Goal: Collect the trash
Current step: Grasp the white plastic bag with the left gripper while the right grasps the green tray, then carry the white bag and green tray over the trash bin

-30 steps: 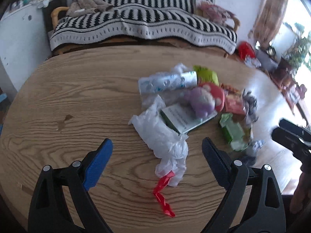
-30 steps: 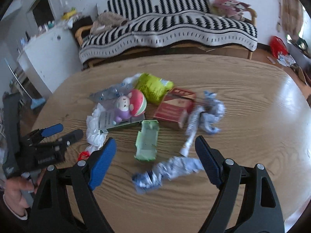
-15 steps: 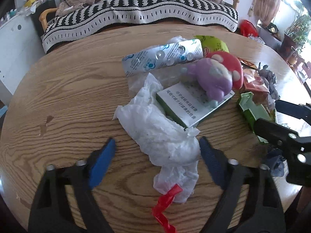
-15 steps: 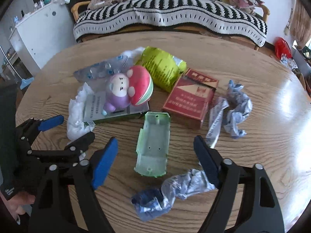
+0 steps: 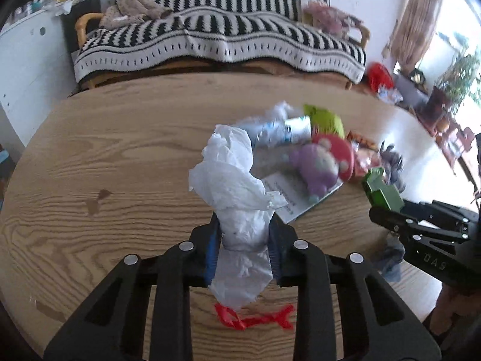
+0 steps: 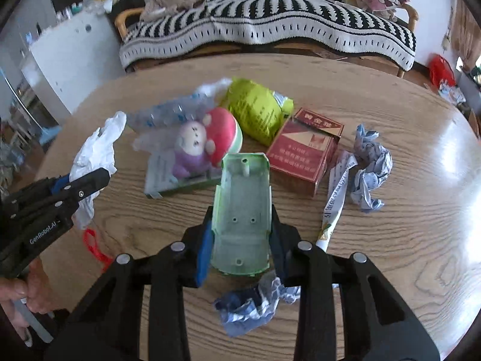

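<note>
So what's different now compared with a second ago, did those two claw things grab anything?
Yes. The left gripper, wide open before, is closing on the white crumpled bag, which now stands up between its pads. The right gripper dropped toward the table and is closing around the pale green plastic shell. The plush toy, red box and other litter lie where they were.

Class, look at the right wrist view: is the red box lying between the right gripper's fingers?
No. The right gripper is closing on the pale green plastic shell, while the red box lies farther off on the table.
</note>
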Demonstrator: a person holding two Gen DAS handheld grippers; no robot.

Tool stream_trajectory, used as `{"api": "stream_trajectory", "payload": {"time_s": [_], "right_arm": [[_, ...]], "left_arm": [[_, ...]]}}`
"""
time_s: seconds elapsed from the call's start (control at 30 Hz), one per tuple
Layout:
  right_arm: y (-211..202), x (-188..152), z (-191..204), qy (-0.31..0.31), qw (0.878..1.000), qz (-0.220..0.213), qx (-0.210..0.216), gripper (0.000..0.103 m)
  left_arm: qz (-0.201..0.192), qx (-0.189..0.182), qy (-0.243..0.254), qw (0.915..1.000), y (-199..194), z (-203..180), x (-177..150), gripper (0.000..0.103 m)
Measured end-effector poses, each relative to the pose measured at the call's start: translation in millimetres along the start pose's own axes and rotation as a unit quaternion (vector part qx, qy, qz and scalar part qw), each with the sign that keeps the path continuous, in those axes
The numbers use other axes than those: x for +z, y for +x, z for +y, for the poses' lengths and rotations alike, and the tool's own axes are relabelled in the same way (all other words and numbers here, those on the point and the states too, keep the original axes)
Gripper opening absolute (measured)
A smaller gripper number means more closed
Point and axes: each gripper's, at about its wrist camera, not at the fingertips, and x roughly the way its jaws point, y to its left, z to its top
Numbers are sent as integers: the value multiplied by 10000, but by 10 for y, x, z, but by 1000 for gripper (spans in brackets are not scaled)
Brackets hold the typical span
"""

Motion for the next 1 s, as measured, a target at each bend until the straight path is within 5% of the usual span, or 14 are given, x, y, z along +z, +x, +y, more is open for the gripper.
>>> {"api": "stream_trajectory", "payload": {"time_s": [0.7, 0.87, 1.0], "right_arm": [[-507, -102, -279, 317, 9985, -417, 135, 34], [-996, -206, -682, 584, 9951, -793, 52, 34], [-1410, -455, -1224, 909, 9912, -941, -190, 34]], "left_arm": [[-487, -133, -79, 9987, -284, -92, 99, 26], [-530, -501, 91, 9973, -398, -507, 120, 26], [-545, -945, 583, 9923, -548, -1188, 99, 26]]}}
